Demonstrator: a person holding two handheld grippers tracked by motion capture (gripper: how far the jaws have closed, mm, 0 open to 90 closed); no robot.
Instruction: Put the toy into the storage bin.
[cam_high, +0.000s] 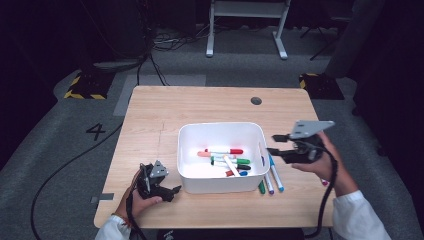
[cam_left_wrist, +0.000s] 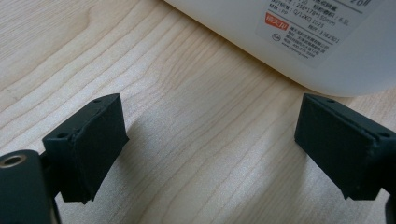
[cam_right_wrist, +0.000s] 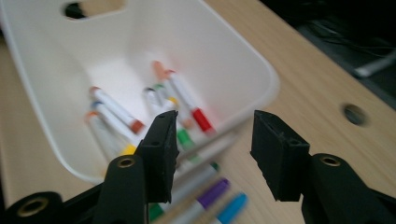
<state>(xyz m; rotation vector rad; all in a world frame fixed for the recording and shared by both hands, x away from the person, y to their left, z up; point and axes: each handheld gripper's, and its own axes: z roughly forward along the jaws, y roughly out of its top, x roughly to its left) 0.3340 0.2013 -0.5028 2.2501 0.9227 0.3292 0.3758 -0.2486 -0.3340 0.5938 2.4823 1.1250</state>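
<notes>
Three markers (cam_high: 270, 180) left on the table just beside the bin's (cam_high: 220, 131) right wall, long axes running away from the person. Right gripper (cam_high: 274, 144) nearer, hovering just above their far ends, jaws spread, empty. Left gripper (cam_high: 172, 192) low by the near left corner, agape, holding nothing.

Grey carpet floor (cam_high: 60, 130), black cables (cam_high: 150, 55), white frame legs (cam_high: 247, 20) behind.
</notes>
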